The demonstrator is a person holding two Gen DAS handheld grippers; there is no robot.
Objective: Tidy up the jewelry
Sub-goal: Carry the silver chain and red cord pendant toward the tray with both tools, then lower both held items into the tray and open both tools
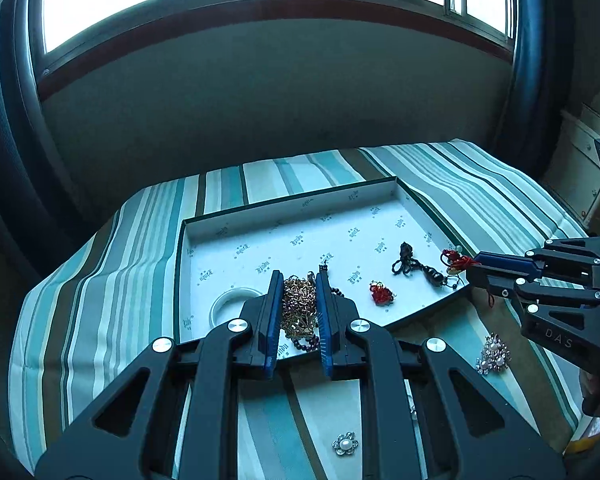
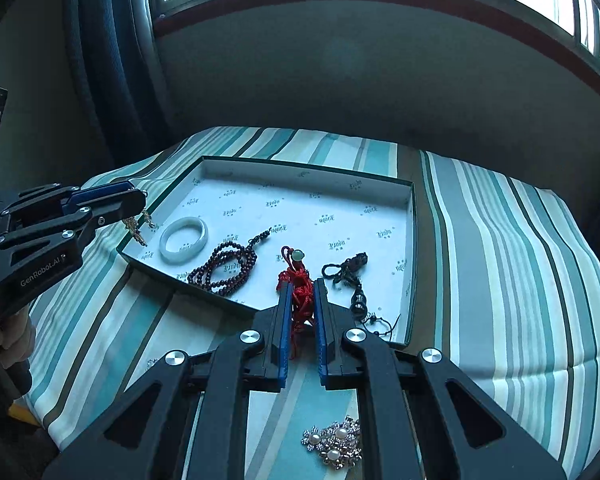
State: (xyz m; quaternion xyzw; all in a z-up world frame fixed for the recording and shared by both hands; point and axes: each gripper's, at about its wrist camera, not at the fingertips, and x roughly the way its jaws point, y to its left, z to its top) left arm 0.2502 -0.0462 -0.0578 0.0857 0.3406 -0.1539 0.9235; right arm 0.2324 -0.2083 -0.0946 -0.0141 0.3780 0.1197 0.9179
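A shallow white-lined box [image 1: 284,200] [image 2: 308,168] lies on the striped cloth. My left gripper [image 1: 299,280] [image 2: 138,196] is shut on a gold chain [image 1: 299,308] [image 2: 136,226] and holds it over the box's near left edge. My right gripper [image 2: 301,286] [image 1: 474,266] is shut on a red knotted cord charm with a green bead [image 2: 298,280] [image 1: 456,260] at the box's near right corner. In the box lie a white bangle [image 2: 184,238] [image 1: 236,304], a dark bead string [image 2: 224,268] [image 1: 338,292], a black cord pendant [image 2: 350,276] [image 1: 416,266] and a small red charm [image 1: 381,294].
A large pearl and crystal brooch [image 2: 336,444] [image 1: 493,354] and a small pearl flower brooch [image 1: 345,444] lie on the cloth in front of the box. A wall and window stand behind the table. A cabinet [image 1: 580,168] is at the right.
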